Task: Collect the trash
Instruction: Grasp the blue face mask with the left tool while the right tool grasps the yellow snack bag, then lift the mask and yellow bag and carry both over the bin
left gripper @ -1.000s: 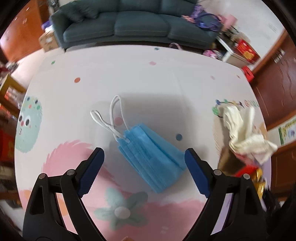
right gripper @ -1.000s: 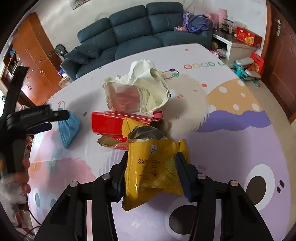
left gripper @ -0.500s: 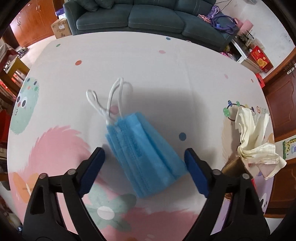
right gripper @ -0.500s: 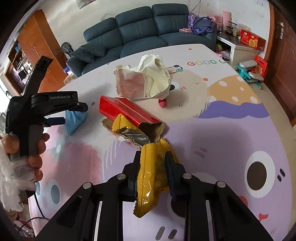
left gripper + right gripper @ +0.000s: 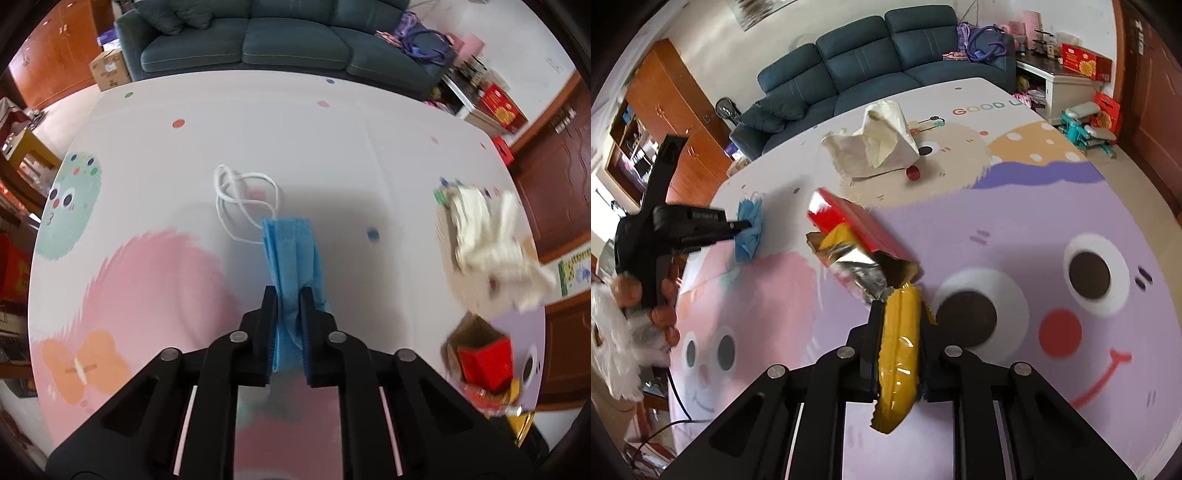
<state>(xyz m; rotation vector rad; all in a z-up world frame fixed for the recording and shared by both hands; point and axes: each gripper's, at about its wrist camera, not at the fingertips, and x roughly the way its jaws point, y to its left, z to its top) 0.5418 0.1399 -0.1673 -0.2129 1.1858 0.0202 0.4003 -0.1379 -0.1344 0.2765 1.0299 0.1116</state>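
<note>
A blue face mask [image 5: 291, 254] with white ear loops [image 5: 240, 199] lies on the patterned play mat [image 5: 155, 266]. My left gripper [image 5: 288, 295] is shut on the mask's near end, which bunches between the pads. The right wrist view shows that mask [image 5: 749, 229] and the left gripper [image 5: 738, 224] at the left, in a person's hand [image 5: 661, 295]. My right gripper [image 5: 899, 306] is closing on a yellow snack wrapper [image 5: 899, 347], squeezed narrow between the pads. Just beyond lie a red box [image 5: 857, 225] and a gold foil wrapper [image 5: 857, 266].
A crumpled cream bag [image 5: 882, 144] sits farther back on the mat, also visible at the right as a blurred cream bag [image 5: 491, 236]. A dark blue sofa [image 5: 871, 62] stands behind the mat. Wooden cabinets [image 5: 661, 118] line the left, a white side table [image 5: 1071, 85] the right.
My left gripper went from wide open around the mask to shut on it. My right gripper squeezed the yellow wrapper narrower and drew it back from the red box and foil.
</note>
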